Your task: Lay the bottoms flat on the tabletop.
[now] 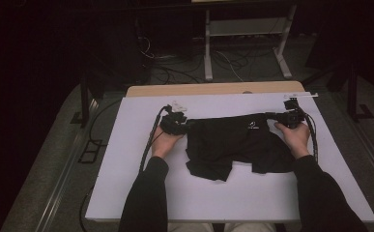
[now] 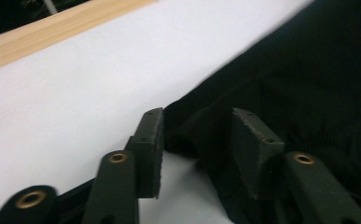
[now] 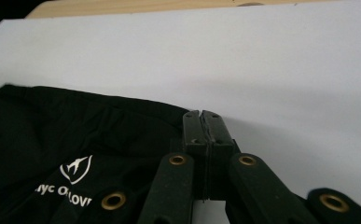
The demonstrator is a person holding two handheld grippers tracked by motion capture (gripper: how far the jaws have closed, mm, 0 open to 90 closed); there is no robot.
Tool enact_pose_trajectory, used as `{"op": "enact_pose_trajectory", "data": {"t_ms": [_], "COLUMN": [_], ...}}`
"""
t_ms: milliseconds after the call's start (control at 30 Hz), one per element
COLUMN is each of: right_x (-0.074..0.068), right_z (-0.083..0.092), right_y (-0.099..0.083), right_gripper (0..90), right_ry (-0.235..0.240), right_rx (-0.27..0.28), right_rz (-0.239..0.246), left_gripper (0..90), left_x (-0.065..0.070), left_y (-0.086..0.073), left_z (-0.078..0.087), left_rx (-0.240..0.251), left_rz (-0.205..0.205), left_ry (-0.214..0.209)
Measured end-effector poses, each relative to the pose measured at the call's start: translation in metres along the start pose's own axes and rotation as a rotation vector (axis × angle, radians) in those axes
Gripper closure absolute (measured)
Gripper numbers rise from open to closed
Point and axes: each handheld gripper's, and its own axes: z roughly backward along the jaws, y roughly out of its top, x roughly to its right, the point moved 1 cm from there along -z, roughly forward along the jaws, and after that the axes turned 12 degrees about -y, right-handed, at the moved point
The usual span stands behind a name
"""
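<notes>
Flanking one black garment [image 1: 237, 145], two tongs

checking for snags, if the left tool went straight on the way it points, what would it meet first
Most likely the black garment: the left tool is open with a fold of its edge already between the jaws, so the cloth comes first. Contact is unclear.

A white tabletop [image 1: 233, 193] with a strip of pale wood [image 1: 213, 89] along its far edge carries a pair of black shorts [image 1: 237, 145] spread flat. The waistband stretches between the two sets of jaws, one corner lying between the open left jaws, the other pinched in the closed right jaws.
</notes>
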Motion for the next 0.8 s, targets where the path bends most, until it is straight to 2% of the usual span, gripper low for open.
{"op": "enact_pose_trajectory", "data": {"t_ms": [133, 233, 333, 400, 500, 600, 800], "right_x": [-0.001, 0.0, 0.002, 0.004, 0.007, 0.008, 0.009], "right_z": [0.001, 0.003, 0.006, 0.007, 0.008, 0.008, 0.009], "right_y": [0.0, 0.0, 0.0, -0.001, -0.003, -0.004, -0.005], "right_gripper": [88.7, 88.7, 88.7, 88.7, 88.7, 88.5, 88.2], "right_ry": [-0.014, -0.023, -0.037, -0.042, -0.043, -0.04, -0.027], "right_rx": [-0.002, 0.001, 0.006, 0.007, 0.009, 0.007, 0.011], "right_rz": [0.006, 0.007, 0.003, -0.001, -0.009, -0.012, -0.024], "left_gripper": [49.2, 46.7, 46.4, 45.3, 44.0, 44.0, 46.5], "left_x": [-0.008, -0.012, -0.014, -0.014, -0.015, -0.019, -0.027], "left_y": [0.0, -0.001, -0.004, -0.004, -0.005, -0.007, -0.009], "left_z": [0.007, 0.008, 0.009, 0.007, 0.003, -0.004, -0.018], "left_rx": [0.054, 0.067, 0.089, 0.09, 0.095, 0.111, 0.111], "left_rz": [0.114, 0.174, 0.237, 0.265, 0.289, 0.347, 0.421], "left_ry": [-0.019, -0.039, -0.077, -0.1, -0.112, -0.139, -0.163]}}
